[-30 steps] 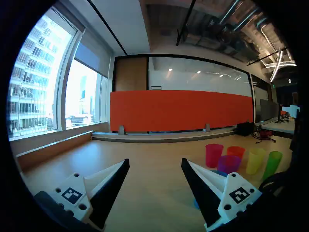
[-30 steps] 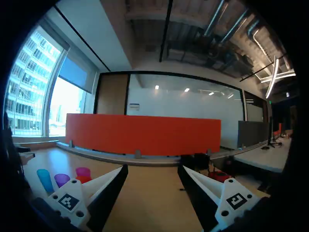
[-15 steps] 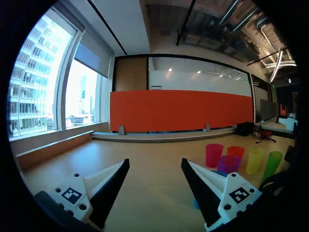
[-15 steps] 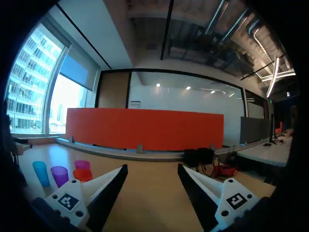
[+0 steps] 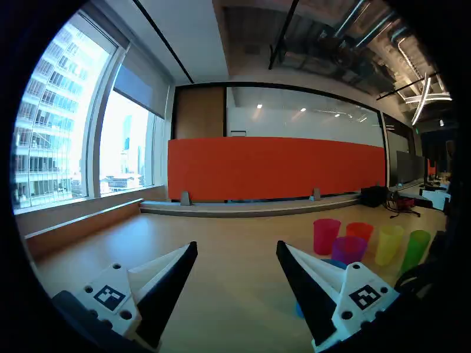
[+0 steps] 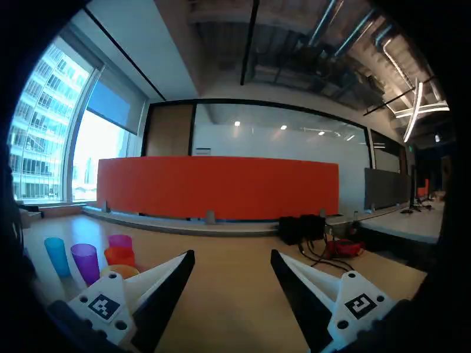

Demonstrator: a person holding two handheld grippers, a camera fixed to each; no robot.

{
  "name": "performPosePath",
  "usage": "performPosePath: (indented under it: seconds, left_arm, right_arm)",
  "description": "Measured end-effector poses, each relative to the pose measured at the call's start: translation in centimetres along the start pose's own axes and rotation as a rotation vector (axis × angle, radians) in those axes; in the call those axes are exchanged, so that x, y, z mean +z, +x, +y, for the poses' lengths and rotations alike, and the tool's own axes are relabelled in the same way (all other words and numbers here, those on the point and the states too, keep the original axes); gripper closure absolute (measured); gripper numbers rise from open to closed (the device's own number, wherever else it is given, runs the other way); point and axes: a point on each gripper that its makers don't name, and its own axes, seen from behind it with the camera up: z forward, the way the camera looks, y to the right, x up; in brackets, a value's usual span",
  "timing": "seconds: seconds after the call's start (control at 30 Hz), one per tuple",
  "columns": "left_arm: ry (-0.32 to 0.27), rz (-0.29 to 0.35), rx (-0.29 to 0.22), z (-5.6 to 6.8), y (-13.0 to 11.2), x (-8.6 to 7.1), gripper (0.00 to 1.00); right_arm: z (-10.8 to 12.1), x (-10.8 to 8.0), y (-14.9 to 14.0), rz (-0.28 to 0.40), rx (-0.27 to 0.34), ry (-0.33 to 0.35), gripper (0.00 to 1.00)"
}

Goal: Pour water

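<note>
Since the earlier frames the right gripper (image 6: pixel 232 282) had tipped slightly downward, so the cups at its lower left sat higher and clearer in the right gripper view. The rim of a yellow cup (image 6: pixel 120 271) had also come up just beside its left finger. The left gripper view had hardly changed.

Both claws stood wide apart with nothing between their fingers. In the right gripper view the blue cup (image 6: pixel 57 256), purple cup (image 6: pixel 86 263), pink cup (image 6: pixel 120 241) and orange cup (image 6: pixel 119 255) stood upright on the wooden table (image 6: pixel 235 312). They were close together, left of the gap and outside the left finger.

In the left gripper view the left gripper (image 5: pixel 235 276) had the same cluster off to its right, beyond the right finger. The green cup (image 5: pixel 417 249) stood farthest right, and the blue one was partly hidden behind that finger. No cup lay between either pair of fingers. An orange partition (image 5: pixel 277 167) ran across the far side of the table.
</note>
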Motion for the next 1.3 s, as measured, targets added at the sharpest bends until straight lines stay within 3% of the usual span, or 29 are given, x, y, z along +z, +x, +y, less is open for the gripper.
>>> performPosePath:
  seconds: [0.5,1.3]
  left_arm:
    - [0.000,0.000,0.000,0.0,0.0,0.0,0.00]
    - [0.000,0.000,0.000,0.1,0.0,0.0,0.00]
  right_arm:
    - [0.4,0.2,-1.6,-0.049,0.024,-0.002,0.00]
    - [0.8,0.3,-1.8,-0.050,0.025,0.001,0.00]
